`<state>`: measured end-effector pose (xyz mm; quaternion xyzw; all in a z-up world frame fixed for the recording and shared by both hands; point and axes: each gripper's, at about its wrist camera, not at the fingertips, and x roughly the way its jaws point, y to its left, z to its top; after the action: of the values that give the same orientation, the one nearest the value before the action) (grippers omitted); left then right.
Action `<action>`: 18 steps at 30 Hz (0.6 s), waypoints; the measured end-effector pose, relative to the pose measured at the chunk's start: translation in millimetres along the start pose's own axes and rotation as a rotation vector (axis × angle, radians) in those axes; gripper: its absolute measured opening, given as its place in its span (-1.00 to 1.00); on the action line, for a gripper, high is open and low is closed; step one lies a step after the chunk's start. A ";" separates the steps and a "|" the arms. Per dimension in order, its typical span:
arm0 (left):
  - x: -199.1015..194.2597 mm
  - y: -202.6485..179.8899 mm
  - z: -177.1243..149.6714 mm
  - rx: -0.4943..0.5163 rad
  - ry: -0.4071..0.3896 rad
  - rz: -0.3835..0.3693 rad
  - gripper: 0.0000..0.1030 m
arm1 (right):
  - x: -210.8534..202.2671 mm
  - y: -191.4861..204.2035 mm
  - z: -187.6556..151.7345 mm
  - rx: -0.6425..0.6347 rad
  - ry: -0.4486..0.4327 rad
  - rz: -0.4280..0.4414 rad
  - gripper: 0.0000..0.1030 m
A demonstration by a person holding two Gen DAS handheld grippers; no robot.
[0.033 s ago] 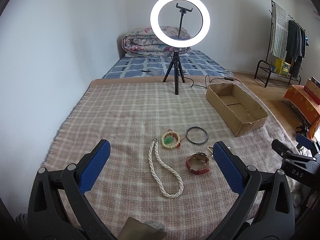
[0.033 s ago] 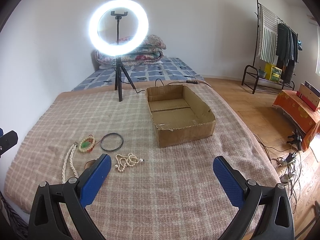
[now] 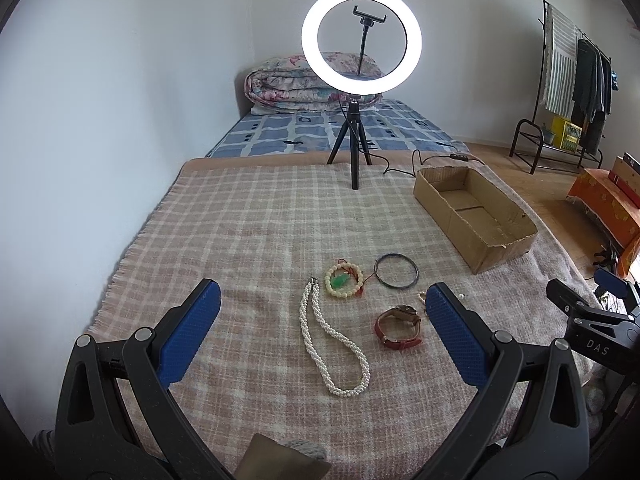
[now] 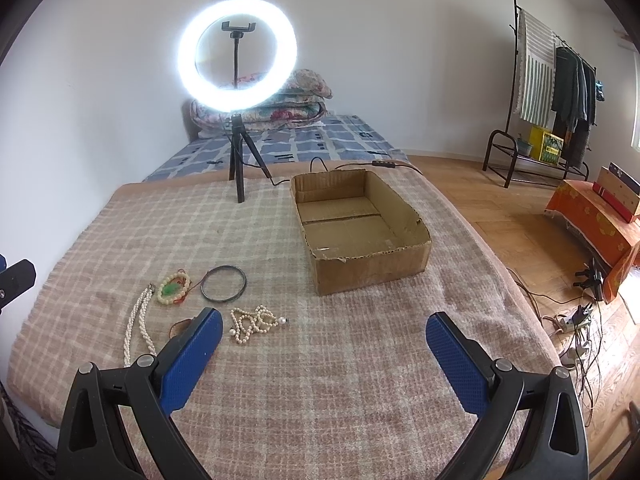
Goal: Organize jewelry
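Across the lower middle of the left wrist view, 5 pieces of jewelry lie on a pink-and-cream checked woven blanket (image 3: 248,232), well apart from the shallow brown cardboard box (image 3: 502,254) at right centre, whose floor is bare. A long twisted white pearl necklace (image 3: 320,332) runs down the centre. Above it sits a cream bead bracelet with a green pendant (image 3: 343,281), and just beside that, to the right, a thin dark metal bangle (image 3: 396,271). A red leather strap watch (image 3: 399,327) lies at lower right of the cluster, next to the blue pad of one finger. In the right wrist view a bunched cream pearl strand (image 4: 256,320) shows at centre left (it is mostly hidden in the other view).

Both pairs of tongs stand spread wide and hold nothing: the left tongs (image 3: 322,328) frame the necklace and watch, while the right tongs (image 4: 324,346) hover over bare blanket in front of the box.

A lit white ring light on a black tripod (image 3: 361,38) stands at the blanket's far edge, upper centre.
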<state>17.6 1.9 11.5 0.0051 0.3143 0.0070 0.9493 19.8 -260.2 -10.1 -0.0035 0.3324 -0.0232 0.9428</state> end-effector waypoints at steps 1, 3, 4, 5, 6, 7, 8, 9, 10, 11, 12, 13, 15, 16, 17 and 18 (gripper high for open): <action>1.5 1.9 0.9 0.004 0.000 0.007 1.00 | 0.1 0.8 0.1 -0.002 0.001 0.000 0.99; 5.8 7.1 3.8 0.009 0.004 0.010 1.00 | 1.6 2.7 2.4 -0.004 0.004 -0.004 0.99; 6.5 8.2 4.1 0.009 0.004 0.012 1.00 | 2.4 3.1 2.9 -0.004 0.006 -0.006 0.99; 8.4 11.2 5.3 0.009 0.005 0.015 1.00 | 3.7 2.8 4.3 -0.003 0.009 -0.007 0.99; 13.6 17.2 9.0 0.015 0.009 0.016 1.00 | 4.4 3.1 4.7 -0.002 0.011 -0.006 0.99; 16.9 21.1 11.2 0.019 0.015 0.016 1.00 | 5.6 3.3 5.2 -0.001 0.014 -0.006 0.99; 20.1 24.5 13.6 0.021 0.020 0.017 1.00 | 6.9 3.5 5.7 -0.001 0.017 -0.008 0.99; 24.9 30.9 17.5 0.024 0.026 0.020 1.00 | 7.9 3.8 5.8 -0.003 0.021 -0.007 0.99; 29.2 36.9 20.8 0.023 0.030 0.026 1.00 | 9.5 3.4 6.8 -0.004 0.024 -0.005 0.99; 32.7 42.0 23.7 0.023 0.033 0.023 1.00 | 10.8 3.1 7.6 -0.005 0.026 -0.004 0.99; 37.8 49.5 27.3 0.023 0.036 0.017 1.00 | 11.7 2.7 8.1 -0.009 0.027 -0.002 0.99; 41.6 55.7 30.3 0.024 0.037 0.021 1.00 | 12.7 2.2 9.2 -0.016 0.024 0.005 0.99; 49.0 67.2 34.5 0.022 0.037 0.033 1.00 | 14.1 1.2 12.1 -0.031 0.005 0.023 0.99; 52.5 72.9 36.1 0.022 0.038 0.033 1.00 | 14.8 0.1 13.7 -0.039 -0.014 0.036 0.99; 56.1 78.7 37.9 0.019 0.040 0.028 1.00 | 15.7 -0.8 15.8 -0.050 -0.035 0.056 0.99; 61.2 86.3 39.7 0.012 0.044 0.019 1.00 | 16.2 -2.0 17.2 -0.060 -0.058 0.081 0.99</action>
<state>89.5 89.0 8.1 0.0137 0.3353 0.0143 0.9419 43.1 -263.1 -6.9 -0.0192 0.3055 0.0250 0.9517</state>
